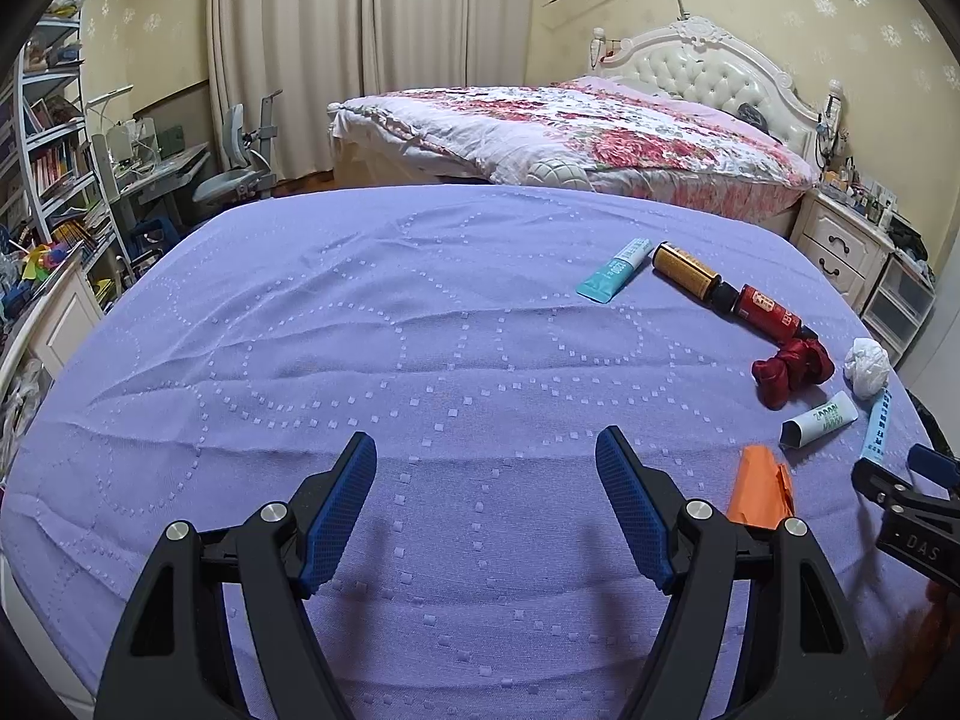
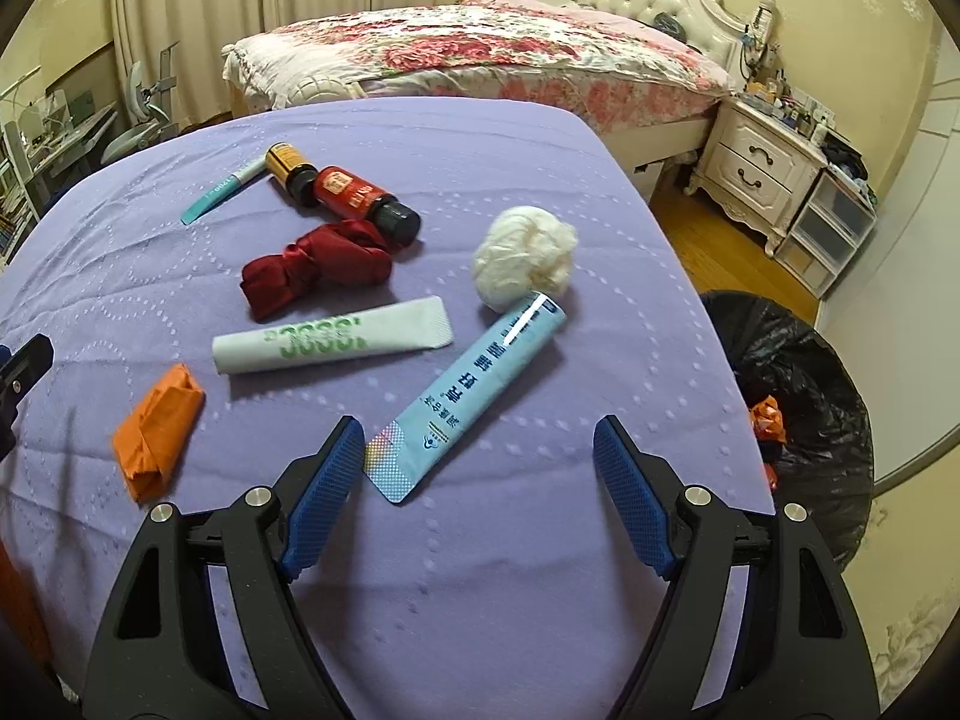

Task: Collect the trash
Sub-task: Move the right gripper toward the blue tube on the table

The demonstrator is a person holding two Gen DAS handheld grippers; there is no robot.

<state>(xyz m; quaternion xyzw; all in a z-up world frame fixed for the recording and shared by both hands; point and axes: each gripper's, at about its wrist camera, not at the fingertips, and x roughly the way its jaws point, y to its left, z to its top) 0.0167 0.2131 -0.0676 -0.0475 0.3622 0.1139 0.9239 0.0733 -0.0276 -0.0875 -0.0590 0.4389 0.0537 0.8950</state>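
Both hand-held grippers, left (image 1: pixel 486 456) and right (image 2: pixel 479 450), gape empty over the purple cloth (image 1: pixel 420 330), light-blue tube (image 2: pixel 468 396) nearest.

The letters "DAS" are showing in white on the black body of the right hand-held gripper (image 1: pixel 927 468). Green digits are running upside down along the white tube (image 2: pixel 333 336), too distorted to read surely. Dark Chinese characters are running along the light blue tube (image 2: pixel 465 399).

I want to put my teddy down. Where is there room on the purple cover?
Plenty of room across the purple cover ahead of the left gripper. It is crowded on the side near the trash bin, around the blue tube, white tube and orange wrapper.
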